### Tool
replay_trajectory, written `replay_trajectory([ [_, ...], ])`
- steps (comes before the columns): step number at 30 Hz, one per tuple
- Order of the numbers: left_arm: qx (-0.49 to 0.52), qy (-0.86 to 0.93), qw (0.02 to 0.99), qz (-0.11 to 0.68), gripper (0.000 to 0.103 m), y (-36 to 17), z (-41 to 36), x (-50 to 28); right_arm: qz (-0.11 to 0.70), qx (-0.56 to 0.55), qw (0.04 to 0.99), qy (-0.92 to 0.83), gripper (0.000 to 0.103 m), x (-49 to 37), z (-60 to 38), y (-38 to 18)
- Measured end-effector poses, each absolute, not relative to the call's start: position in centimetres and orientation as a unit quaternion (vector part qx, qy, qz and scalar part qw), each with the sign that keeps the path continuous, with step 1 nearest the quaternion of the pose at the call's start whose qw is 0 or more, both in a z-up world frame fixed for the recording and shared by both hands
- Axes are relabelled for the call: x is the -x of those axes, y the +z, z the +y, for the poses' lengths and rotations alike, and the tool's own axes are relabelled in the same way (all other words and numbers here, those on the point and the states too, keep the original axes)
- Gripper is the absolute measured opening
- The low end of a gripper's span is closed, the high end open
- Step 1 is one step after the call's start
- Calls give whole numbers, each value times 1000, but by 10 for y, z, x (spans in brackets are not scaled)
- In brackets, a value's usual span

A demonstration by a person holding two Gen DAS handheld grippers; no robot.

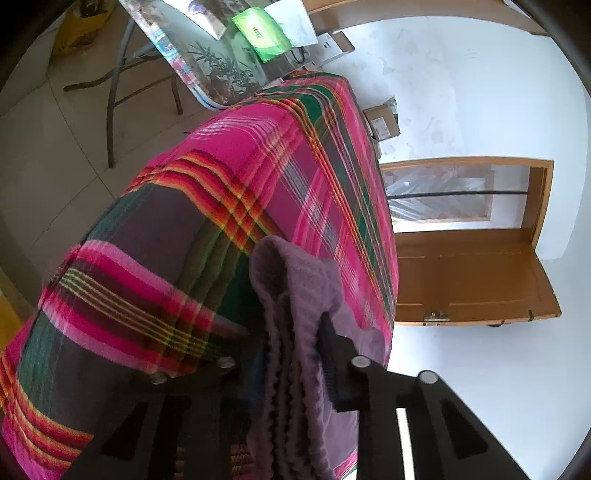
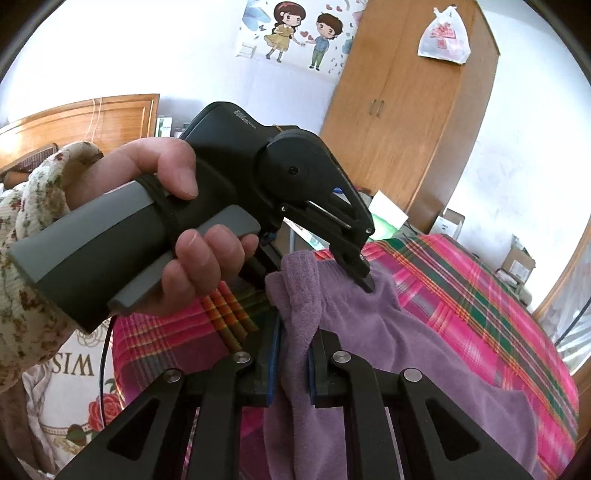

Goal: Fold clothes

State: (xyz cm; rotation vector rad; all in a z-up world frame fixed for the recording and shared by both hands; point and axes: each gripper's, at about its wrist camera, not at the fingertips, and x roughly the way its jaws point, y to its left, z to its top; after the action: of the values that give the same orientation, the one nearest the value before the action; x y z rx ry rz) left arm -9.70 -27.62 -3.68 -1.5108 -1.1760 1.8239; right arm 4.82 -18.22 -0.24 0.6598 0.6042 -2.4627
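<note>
A purple fleecy garment (image 1: 295, 280) lies bunched on a bed covered by a pink, green and orange plaid blanket (image 1: 221, 184). In the left wrist view, my left gripper (image 1: 295, 362) has a ridge of this cloth running up between its fingers, and it is shut on the fold. The right wrist view shows that left gripper (image 2: 365, 280) from the side, its tip pinched into the purple garment (image 2: 388, 332), with a person's hand (image 2: 184, 221) around its handle. My right gripper (image 2: 293, 369) is shut on a nearer fold of the same garment, blue pads pressing both sides.
The plaid blanket (image 2: 480, 295) covers the bed. A folding table with a green packet (image 1: 260, 33) stands beyond it, with cardboard boxes (image 1: 382, 120) and a wooden door (image 1: 472, 273) nearby. A wardrobe (image 2: 406, 110) with a hanging plastic bag (image 2: 443, 35) and a headboard (image 2: 92, 118) stand behind.
</note>
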Motion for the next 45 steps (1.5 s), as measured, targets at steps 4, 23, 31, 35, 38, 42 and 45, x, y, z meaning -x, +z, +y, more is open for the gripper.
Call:
replay_trajectory([
  [4, 545, 676, 243, -431, 18, -37, -278, 94, 223, -246, 257, -908, 12, -34, -181, -5],
  [23, 532, 711, 225, -401, 15, -33, -294, 90, 233, -276, 273, -892, 11, -9, -203, -17],
  [31, 533, 737, 209, -361, 15, -12, -281, 86, 215, -272, 270, -899, 11, 5, -192, -15],
  [35, 530, 743, 205, -353, 16, -2, -275, 83, 205, -263, 265, -905, 11, 5, -183, -11],
  [38, 526, 750, 205, -346, 16, 8, -269, 81, 199, -255, 259, -910, 11, -1, -177, -6],
  [42, 517, 758, 216, -335, 16, 23, -257, 77, 180, -239, 250, -921, 11, -13, -164, 6],
  [45, 511, 764, 227, -323, 16, 37, -244, 73, 166, -224, 244, -929, 11, -19, -153, 12],
])
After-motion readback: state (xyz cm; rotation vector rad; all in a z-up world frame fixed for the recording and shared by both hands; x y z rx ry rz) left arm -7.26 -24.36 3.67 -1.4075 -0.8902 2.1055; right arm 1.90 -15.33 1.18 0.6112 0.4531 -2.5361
